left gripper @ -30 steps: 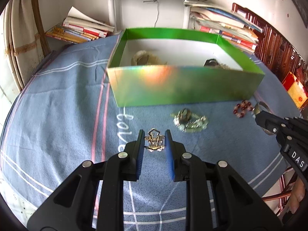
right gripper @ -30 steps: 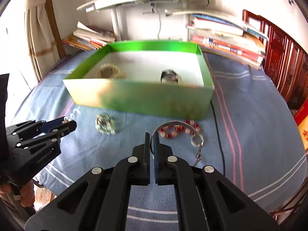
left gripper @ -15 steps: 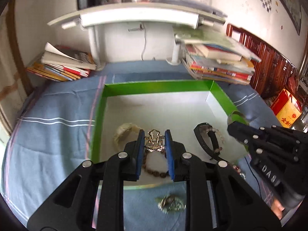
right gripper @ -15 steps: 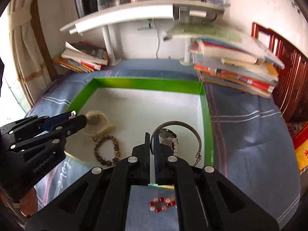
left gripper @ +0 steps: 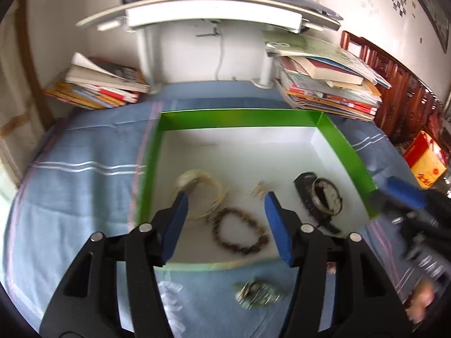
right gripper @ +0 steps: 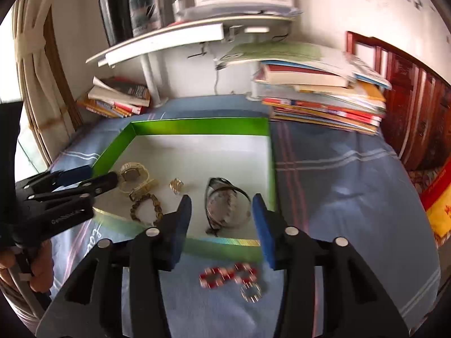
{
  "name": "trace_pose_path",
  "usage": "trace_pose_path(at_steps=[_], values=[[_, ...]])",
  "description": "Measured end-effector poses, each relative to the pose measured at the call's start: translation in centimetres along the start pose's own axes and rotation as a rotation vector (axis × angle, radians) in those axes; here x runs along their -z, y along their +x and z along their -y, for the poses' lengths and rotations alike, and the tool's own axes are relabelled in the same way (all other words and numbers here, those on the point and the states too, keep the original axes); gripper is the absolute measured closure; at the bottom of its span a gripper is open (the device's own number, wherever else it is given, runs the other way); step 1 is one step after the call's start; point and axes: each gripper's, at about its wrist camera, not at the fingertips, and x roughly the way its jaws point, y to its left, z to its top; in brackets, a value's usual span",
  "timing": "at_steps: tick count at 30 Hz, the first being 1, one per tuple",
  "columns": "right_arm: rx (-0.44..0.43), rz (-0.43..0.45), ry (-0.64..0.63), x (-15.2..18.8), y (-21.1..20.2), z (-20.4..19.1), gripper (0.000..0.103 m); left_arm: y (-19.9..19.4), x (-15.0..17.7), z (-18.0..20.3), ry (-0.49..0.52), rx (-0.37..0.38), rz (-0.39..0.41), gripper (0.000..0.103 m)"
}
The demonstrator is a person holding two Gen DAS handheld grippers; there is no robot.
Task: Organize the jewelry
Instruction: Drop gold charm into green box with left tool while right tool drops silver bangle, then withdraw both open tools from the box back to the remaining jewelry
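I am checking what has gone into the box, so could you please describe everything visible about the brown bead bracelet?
The brown bead bracelet is a closed loop of small, round, dark brown beads, wood-like in look. It lies flat on the white floor of the green box, near the front wall, in a slightly irregular oval. At its upper left it meets the strap end of the pale watch. Nothing grips it.

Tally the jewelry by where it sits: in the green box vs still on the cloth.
In the green box: 5 (pale watch, brown bead bracelet, gold pendant, black watch, silver bangle)
On the cloth: 3 (red bead bracelet, small ring, greenish piece)
Total: 8
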Motion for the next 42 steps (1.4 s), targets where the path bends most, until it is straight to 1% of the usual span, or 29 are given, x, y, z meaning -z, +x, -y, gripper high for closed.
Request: trace_pose_path(at_steps=[1, 2, 4, 6, 8, 10, 12, 15, 18, 19, 20, 22, 23, 24, 27, 28, 32, 33, 34, 35, 37, 40, 42], values=[[0.016, -0.007, 0.017, 0.8, -0.8, 0.7, 0.058, -0.8, 1.0, -0.4, -0.004, -0.025, 0.001, 0.044], [0.029, -0.015, 0.027, 1.5, -1.1, 1.1, 0.058, -1.3, 1.9, -0.7, -0.007, -0.031, -0.003, 0.044], [0.067, -0.045, 0.042, 3.5, -1.2, 2.1, 0.058, -2.1, 4.0, -1.1, -0.005, -0.001, -0.025, 0.044], [0.092, -0.103, 0.055, 5.4, 0.0, 2.8, 0.058, -1.8, 5.4, -1.0, 0.024, 0.005, -0.063, 0.045], [0.088, -0.153, 0.084, 6.7, 1.7, 3.5, 0.058, -0.8, 6.0, -0.8, 0.042, 0.000, -0.088, 0.048], [0.089, -0.184, 0.113, 7.4, 2.9, 3.9, 0.058, 0.3, 6.3, -0.8, 0.037, -0.001, -0.119, 0.055], [0.079, -0.197, 0.130, 7.8, 3.4, 3.9, 0.058, 1.0, 6.7, -0.5, 0.044, 0.024, -0.134, 0.055], [0.064, -0.212, 0.125, 8.3, 3.7, 3.3, 0.058, 1.6, 7.5, 0.5, 0.091, 0.045, -0.151, 0.055], [0.056, -0.219, 0.108, 8.4, 3.8, 2.7, 0.058, 2.2, 7.6, 1.0, 0.097, 0.070, -0.162, 0.055], [0.057, -0.220, 0.105, 8.4, 3.9, 2.7, 0.058, 2.4, 7.6, 1.1, 0.095, 0.076, -0.166, 0.057], [0.063, -0.217, 0.099, 8.4, 3.8, 2.5, 0.058, 2.7, 7.6, 1.2, 0.095, 0.086, -0.173, 0.059], [0.069, -0.215, 0.093, 8.5, 3.8, 2.4, 0.058, 3.1, 7.8, 1.5, 0.097, 0.098, -0.192, 0.079], [0.072, -0.215, 0.090, 8.6, 3.7, 2.3, 0.058, 3.3, 7.9, 1.6, 0.100, 0.103, -0.199, 0.085], [0.074, -0.214, 0.087, 8.6, 3.8, 2.4, 0.058, 3.2, 8.0, 1.7, 0.106, 0.110, -0.195, 0.090], [0.088, -0.211, 0.068, 8.7, 3.8, 2.1, 0.058, 2.8, 8.1, 1.9, 0.120, 0.090, -0.167, 0.091], [0.091, -0.210, 0.062, 8.7, 3.8, 2.0, 0.058, 2.5, 7.9, 1.8, 0.114, 0.090, -0.161, 0.095], [0.081, -0.201, 0.023, 8.5, 4.4, 1.2, 0.058, 0.5, 7.4, 1.0, 0.090, 0.101, -0.118, 0.097], [0.092, -0.195, 0.010, 8.4, 4.6, 1.0, 0.062, -0.1, 7.2, 0.7, 0.082, 0.103, -0.106, 0.097], [0.106, -0.189, -0.005, 8.3, 4.8, 0.8, 0.069, -0.6, 7.2, 0.3, 0.073, 0.104, -0.097, 0.097], [0.119, -0.186, -0.018, 8.3, 4.9, 0.6, 0.081, -0.9, 7.1, -0.1, 0.064, 0.100, -0.090, 0.097], [0.080, -0.191, -0.008, 8.2, 4.8, 0.4, 0.082, -1.6, 7.2, -1.1, 0.038, 0.085, -0.080, 0.097], [0.071, -0.194, -0.025, 8.6, 4.5, 0.1, 0.082, -1.9, 7.8, -2.8, 0.005, 0.073, -0.090, 0.097], [0.050, -0.197, -0.035, 8.9, 4.1, -0.3, 0.082, -1.6, 8.2, -3.3, -0.004, 0.073, -0.103, 0.097]])
